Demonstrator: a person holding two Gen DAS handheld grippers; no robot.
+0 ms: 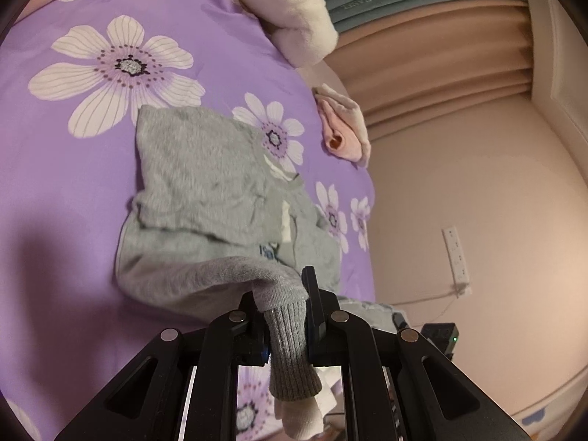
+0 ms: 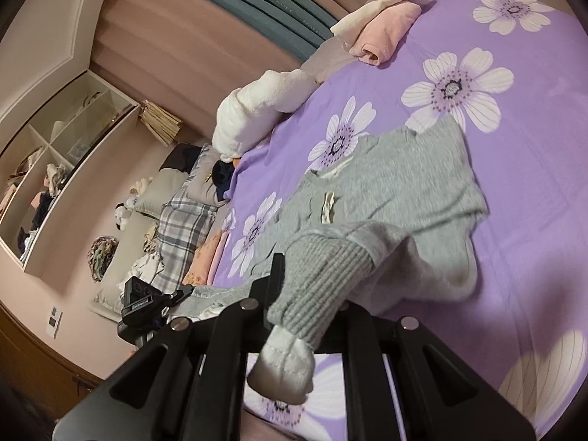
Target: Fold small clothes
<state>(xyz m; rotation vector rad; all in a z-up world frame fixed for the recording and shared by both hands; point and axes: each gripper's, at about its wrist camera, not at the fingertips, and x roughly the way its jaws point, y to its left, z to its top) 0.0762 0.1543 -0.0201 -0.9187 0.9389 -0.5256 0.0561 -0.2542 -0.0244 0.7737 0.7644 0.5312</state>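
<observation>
A small grey sweater [image 1: 205, 176] lies partly folded on the purple flowered bedspread [image 1: 55, 169]. My left gripper [image 1: 284, 305] is shut on one grey sleeve [image 1: 290, 349], whose ribbed cuff hangs between the fingers. In the right wrist view the sweater [image 2: 404, 191] lies ahead, and my right gripper [image 2: 310, 294] is shut on the other ribbed cuff [image 2: 323, 279], with a white inner cuff [image 2: 283, 367] hanging below. The right finger of that gripper is hidden by cloth.
A folded pink garment [image 1: 343, 132] lies at the bed's edge and also shows in the right wrist view [image 2: 382, 36]. A white plush blanket [image 1: 294, 7] lies beyond. Pillows and a plaid cloth [image 2: 183, 220], shelves [image 2: 55, 169] and a wall stand beside the bed.
</observation>
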